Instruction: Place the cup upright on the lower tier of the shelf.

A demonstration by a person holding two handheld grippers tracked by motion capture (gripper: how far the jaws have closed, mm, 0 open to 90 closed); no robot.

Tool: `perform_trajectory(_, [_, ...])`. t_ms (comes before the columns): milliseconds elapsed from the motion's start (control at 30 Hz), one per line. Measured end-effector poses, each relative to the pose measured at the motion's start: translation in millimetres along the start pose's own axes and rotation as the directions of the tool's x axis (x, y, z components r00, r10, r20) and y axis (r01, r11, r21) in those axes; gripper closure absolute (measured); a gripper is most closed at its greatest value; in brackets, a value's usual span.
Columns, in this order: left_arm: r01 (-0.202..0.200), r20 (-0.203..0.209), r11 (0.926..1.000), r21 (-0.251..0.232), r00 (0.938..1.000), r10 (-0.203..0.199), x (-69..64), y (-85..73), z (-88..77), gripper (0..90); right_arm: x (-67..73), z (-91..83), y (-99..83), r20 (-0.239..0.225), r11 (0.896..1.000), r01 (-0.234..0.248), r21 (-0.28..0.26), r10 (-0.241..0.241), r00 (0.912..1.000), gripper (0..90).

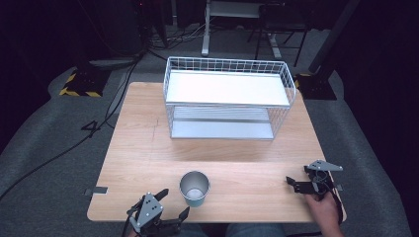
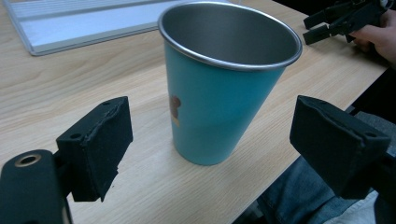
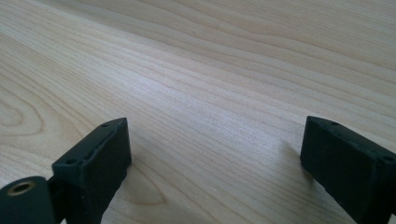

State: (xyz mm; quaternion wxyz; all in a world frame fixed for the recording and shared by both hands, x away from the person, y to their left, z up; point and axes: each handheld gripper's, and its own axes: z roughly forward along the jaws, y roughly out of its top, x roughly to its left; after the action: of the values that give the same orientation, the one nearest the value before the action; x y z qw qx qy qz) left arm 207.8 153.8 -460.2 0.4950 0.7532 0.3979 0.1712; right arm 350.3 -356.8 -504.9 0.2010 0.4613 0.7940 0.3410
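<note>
Black jaws of the left gripper (image 2: 210, 140) stood wide, flanking the teal cup (image 2: 224, 93) without contact. Said cup stood upright near the table (image 1: 148, 148) front edge, before the wire rack (image 1: 227, 96). Risk: an off-centre approach could tip the tapered cup over that edge. At right, the right gripper (image 3: 215, 163) rested wide and empty.

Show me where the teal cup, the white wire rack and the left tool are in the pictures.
teal cup (image 2: 210, 116), left gripper view, on its teal outer wall.
white wire rack (image 1: 291, 86), high view, on the wire rim at its right end.
left tool (image 1: 174, 205), high view, midway between its two fingertips.
</note>
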Motion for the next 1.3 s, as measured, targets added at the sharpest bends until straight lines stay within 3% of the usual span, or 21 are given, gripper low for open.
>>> perform_trajectory(200, [-0.017,-0.034,0.9998,0.009,0.9993,0.018,-6.3,-1.3,14.3,11.8,0.0,0.0,0.0,0.0,1.0,0.0,0.0,0.0,1.0,9.0])
perform_trajectory(333, [-0.005,-0.035,0.9999,0.015,0.9994,0.006,-9.0,-3.0,23.4,10.7,0.0,0.0,0.0,0.0,1.0,0.0,0.0,0.0,1.0,9.0])
perform_trajectory(567, [-0.018,-0.049,0.9996,0.019,0.9986,0.019,-11.8,-7.8,39.2,8.5,0.0,0.0,0.0,0.0,1.0,0.0,0.0,0.0,1.0,9.0])
perform_trajectory(700, [-0.002,-0.046,0.9999,0.013,0.9989,0.003,-12.0,-10.6,49.8,8.0,0.0,0.0,0.0,0.0,1.0,0.0,0.0,0.0,1.0,9.0])
perform_trajectory(867, [-0.033,-0.067,0.9994,0.005,0.9972,0.033,-13.6,-12.5,59.6,7.7,0.0,0.0,0.0,0.0,1.0,0.0,0.0,0.0,1.0,9.0])
perform_trajectory(967, [0.019,-0.057,0.9998,0.0,0.9982,-0.019,-10.3,-13.2,65.6,7.5,0.0,0.0,0.0,0.0,1.0,0.0,0.0,0.0,1.0,9.0])
perform_trajectory(1067, [0.038,-0.052,0.9993,-0.007,0.9979,-0.038,-7.6,-13.1,69.4,7.6,0.0,0.0,0.0,0.0,1.0,0.0,0.0,0.0,1.0,9.0])
perform_trajectory(1300, [0.048,-0.038,0.9987,0.019,0.9982,-0.047,-4.9,-15.9,73.0,14.7,0.0,0.0,0.0,0.0,1.0,0.0,0.0,0.0,1.0,9.0])
